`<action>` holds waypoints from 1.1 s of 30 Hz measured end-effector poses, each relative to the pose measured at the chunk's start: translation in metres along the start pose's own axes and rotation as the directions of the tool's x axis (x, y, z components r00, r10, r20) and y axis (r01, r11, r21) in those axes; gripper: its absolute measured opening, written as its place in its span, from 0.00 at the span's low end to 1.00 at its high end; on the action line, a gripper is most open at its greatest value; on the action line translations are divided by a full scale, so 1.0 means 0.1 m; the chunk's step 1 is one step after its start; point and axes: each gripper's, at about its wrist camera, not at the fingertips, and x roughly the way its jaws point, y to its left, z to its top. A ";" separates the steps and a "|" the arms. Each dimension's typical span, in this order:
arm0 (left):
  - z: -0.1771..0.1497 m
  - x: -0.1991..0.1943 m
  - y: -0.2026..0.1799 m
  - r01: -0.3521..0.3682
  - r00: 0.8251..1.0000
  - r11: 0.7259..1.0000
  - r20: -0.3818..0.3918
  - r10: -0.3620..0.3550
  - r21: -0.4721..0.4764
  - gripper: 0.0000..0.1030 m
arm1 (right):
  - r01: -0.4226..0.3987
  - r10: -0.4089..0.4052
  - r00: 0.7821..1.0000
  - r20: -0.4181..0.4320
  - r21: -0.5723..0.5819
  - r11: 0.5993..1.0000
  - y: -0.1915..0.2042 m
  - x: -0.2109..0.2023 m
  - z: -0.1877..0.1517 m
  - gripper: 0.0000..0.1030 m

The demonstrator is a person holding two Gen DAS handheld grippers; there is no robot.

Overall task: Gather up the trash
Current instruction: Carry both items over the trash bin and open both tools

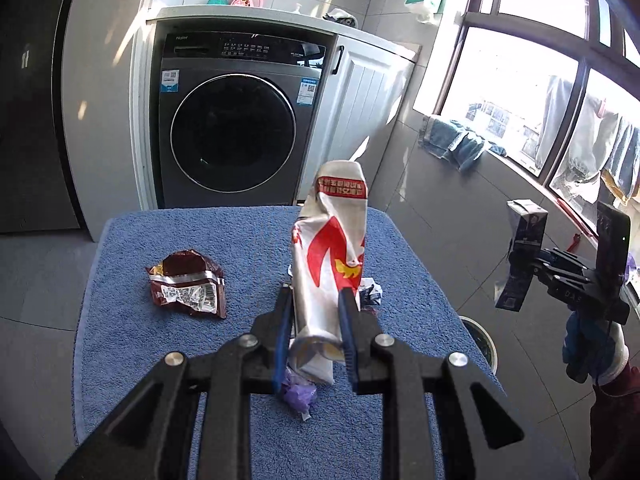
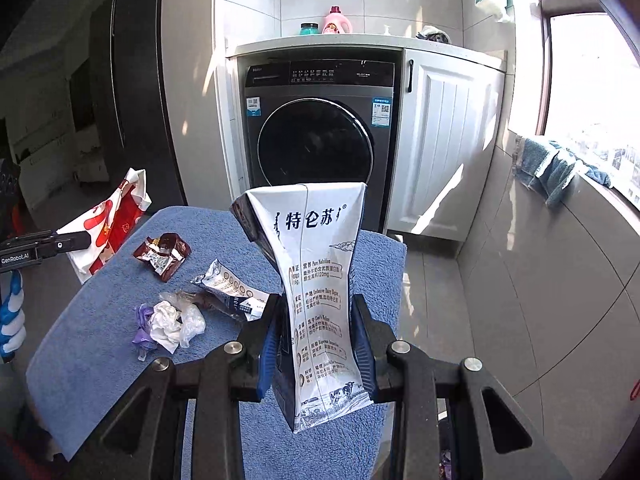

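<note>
My left gripper (image 1: 316,300) is shut on a crumpled white and red wrapper (image 1: 332,248) and holds it upright above the blue towel-covered table (image 1: 200,240). My right gripper (image 2: 316,312) is shut on a squashed white and blue milk carton (image 2: 316,288), held off the table's right side; the carton also shows in the left wrist view (image 1: 522,256). On the towel lie a brown snack wrapper (image 1: 186,282), a silver-blue packet (image 2: 230,284) and a wad of white and purple scraps (image 2: 168,322).
A round bin (image 1: 480,340) stands on the floor right of the table. A washing machine (image 1: 236,120) and a white cabinet (image 1: 368,96) stand behind it. A window ledge with blue towels (image 1: 456,140) runs along the right wall.
</note>
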 end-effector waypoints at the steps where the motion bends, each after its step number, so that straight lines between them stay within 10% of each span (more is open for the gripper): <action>1: 0.02 0.05 -0.14 0.014 1.000 1.000 -0.006 -0.013 0.018 0.21 | 0.012 -0.012 1.000 0.003 0.013 1.000 -0.09 -0.07 -0.04 0.31; 8: 0.08 0.67 -1.31 0.154 0.985 0.976 -0.099 -0.139 0.153 0.21 | 0.158 -0.155 0.987 -0.035 0.115 0.981 -0.90 -0.43 -0.53 0.31; 19: -0.33 2.14 -3.02 0.327 0.903 0.902 -0.376 -0.209 0.284 0.21 | 0.311 -0.240 0.943 -0.230 0.352 0.883 -2.10 -0.18 -1.62 0.31; 33: -0.81 3.39 -3.80 0.365 0.809 0.906 -0.556 -0.193 0.216 0.35 | 0.405 -0.238 0.895 -0.378 0.462 0.789 -2.63 0.38 -2.23 0.39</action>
